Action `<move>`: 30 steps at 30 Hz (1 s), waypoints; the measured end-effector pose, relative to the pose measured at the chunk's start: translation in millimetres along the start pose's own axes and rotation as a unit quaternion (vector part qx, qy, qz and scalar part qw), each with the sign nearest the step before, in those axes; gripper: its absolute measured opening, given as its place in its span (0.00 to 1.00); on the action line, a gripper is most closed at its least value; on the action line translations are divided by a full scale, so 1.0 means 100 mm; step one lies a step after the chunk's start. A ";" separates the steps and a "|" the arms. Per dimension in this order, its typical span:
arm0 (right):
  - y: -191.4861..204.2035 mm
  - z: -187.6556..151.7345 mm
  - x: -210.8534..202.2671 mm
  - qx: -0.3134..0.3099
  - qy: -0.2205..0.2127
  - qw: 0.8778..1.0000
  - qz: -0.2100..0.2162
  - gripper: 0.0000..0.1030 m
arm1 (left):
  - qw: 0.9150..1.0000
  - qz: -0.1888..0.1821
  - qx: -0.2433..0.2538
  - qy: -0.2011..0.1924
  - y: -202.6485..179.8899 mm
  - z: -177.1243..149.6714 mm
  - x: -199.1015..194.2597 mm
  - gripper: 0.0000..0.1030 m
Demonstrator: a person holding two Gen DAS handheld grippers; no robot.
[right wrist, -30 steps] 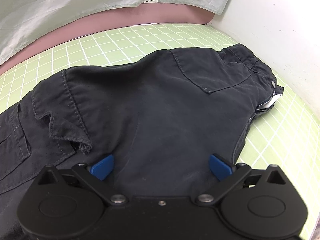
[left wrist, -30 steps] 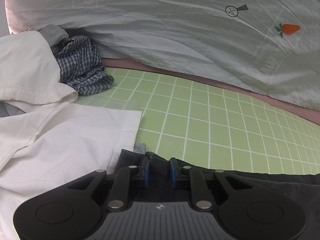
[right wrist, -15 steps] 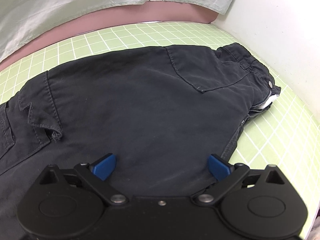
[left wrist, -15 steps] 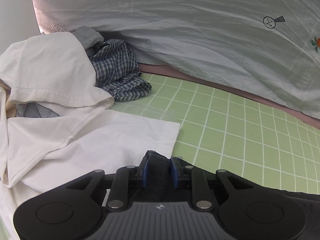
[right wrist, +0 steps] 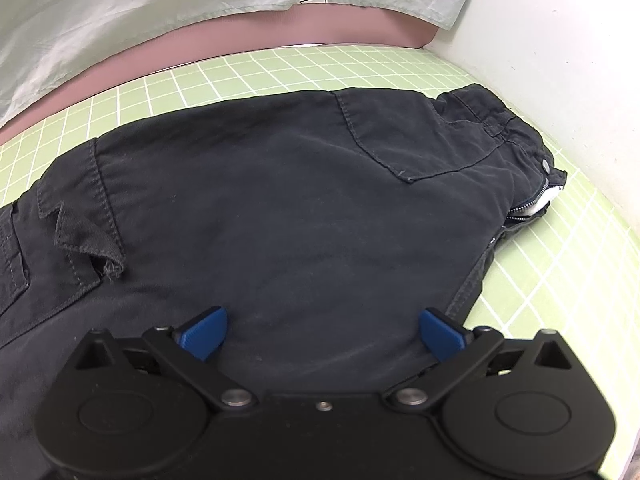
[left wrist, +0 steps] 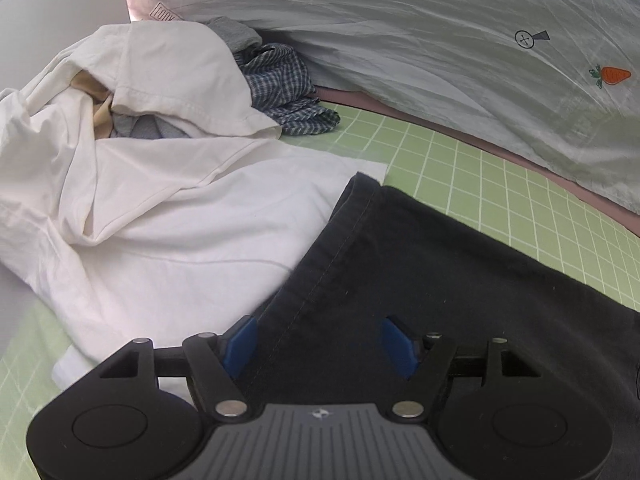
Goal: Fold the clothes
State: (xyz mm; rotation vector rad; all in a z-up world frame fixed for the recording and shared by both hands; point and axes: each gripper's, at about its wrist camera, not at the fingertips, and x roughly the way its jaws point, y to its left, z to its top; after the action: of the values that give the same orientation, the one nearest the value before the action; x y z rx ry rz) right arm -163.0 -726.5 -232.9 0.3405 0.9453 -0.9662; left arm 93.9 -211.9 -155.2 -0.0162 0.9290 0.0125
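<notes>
Your left gripper (left wrist: 318, 344) let go the trousers (left wrist: 440, 280), jaws opening over them. One trousers, one shirt (left wrist: 168, 216). Your right gripper (right wrist: 322, 334) gaped, empty.

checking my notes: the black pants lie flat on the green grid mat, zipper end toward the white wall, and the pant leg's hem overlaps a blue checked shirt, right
Not quite. In the left wrist view the black pants overlap the white garment at the leg hem; the blue checked shirt lies apart, farther back. The rest holds: flat on the green grid mat, zipper toward the white wall.
</notes>
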 end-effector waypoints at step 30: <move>0.03 -0.02 -0.04 -0.006 -0.003 1.000 0.001 1.00 | 0.991 0.011 -0.133 0.023 0.55 -0.52 -0.06 0.77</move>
State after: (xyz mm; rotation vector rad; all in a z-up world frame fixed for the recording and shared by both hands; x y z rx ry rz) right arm -162.3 -721.4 -231.0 0.3275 0.9459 -0.9589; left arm 47.1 -157.9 -182.0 -0.2544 0.9681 0.1572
